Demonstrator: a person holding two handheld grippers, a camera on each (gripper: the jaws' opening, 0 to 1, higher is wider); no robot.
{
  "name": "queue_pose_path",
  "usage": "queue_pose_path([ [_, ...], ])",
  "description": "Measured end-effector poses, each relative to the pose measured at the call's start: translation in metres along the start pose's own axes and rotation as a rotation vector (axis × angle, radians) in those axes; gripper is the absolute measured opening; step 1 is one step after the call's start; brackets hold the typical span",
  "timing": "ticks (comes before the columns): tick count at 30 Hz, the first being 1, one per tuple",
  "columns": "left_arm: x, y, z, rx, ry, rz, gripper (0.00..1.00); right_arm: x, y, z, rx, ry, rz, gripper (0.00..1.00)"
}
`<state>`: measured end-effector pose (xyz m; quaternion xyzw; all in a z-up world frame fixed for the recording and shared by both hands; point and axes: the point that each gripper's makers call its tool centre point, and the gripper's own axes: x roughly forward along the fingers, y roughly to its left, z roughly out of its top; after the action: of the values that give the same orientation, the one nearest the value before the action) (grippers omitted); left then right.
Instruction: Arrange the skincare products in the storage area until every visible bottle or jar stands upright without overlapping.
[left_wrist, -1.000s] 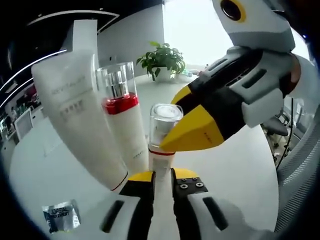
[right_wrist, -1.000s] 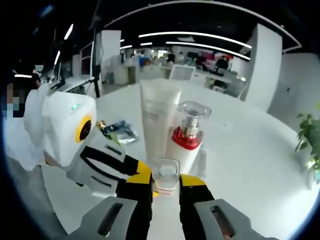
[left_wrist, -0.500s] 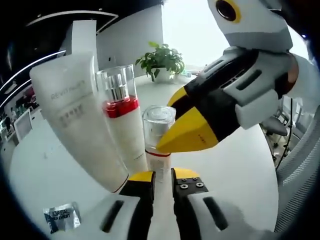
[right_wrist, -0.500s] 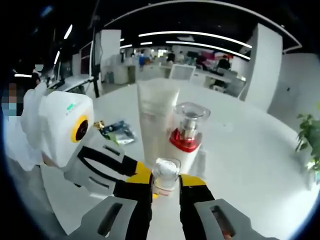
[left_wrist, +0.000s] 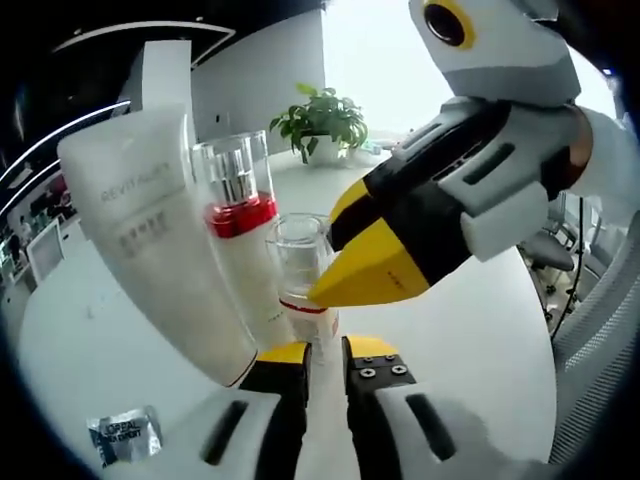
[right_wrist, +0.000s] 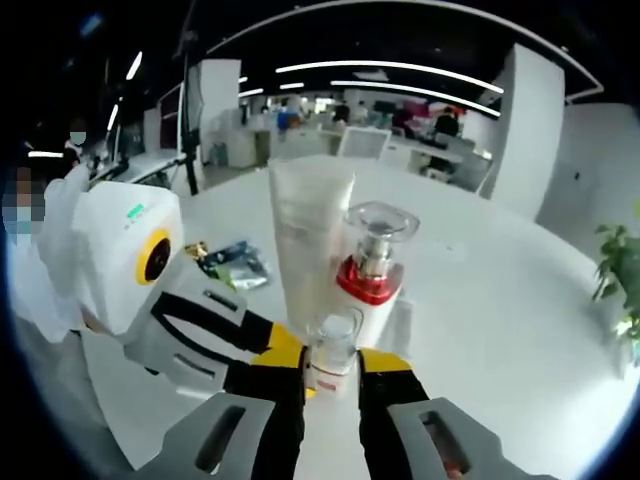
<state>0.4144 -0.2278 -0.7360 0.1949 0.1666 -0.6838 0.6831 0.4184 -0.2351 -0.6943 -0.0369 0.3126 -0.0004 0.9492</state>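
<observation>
Sachet: small silver foil sachet (left_wrist: 122, 437), lower left of the left gripper view, lying flat on the round white table (left_wrist: 480, 330); not a bottle or jar.
Tube: tall white squeeze tube (left_wrist: 160, 230), left of centre, standing on its cap, leaning slightly.
Pump bottle: white bottle with red collar and clear cap (left_wrist: 243, 235), upright, just beside the tube.
Small bottle: short white bottle with clear square cap (left_wrist: 300, 270), centre of the frame, close against the pump bottle.
Left gripper (left_wrist: 322, 352): jaws pinched on the small bottle's body.
Right gripper (right_wrist: 330, 358): jaws nearly together around the small bottle's cap.
Progress: two items appear settled; the small bottle seems not yet released, so placement is likely unfinished.
</observation>
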Motion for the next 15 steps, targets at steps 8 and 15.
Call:
queue_pose_path([
  [8,-0.0011,0.0009,0.0009,0.004,0.000,0.005,0.10,-0.0009,0.0011,0.0010,-0.005,-0.004,0.002,0.14],
  [15,-0.0026,-0.0005,0.0013,0.005,0.002,0.006,0.12,-0.0058,0.0017,0.0028,-0.004,-0.015,0.001,0.19],
])
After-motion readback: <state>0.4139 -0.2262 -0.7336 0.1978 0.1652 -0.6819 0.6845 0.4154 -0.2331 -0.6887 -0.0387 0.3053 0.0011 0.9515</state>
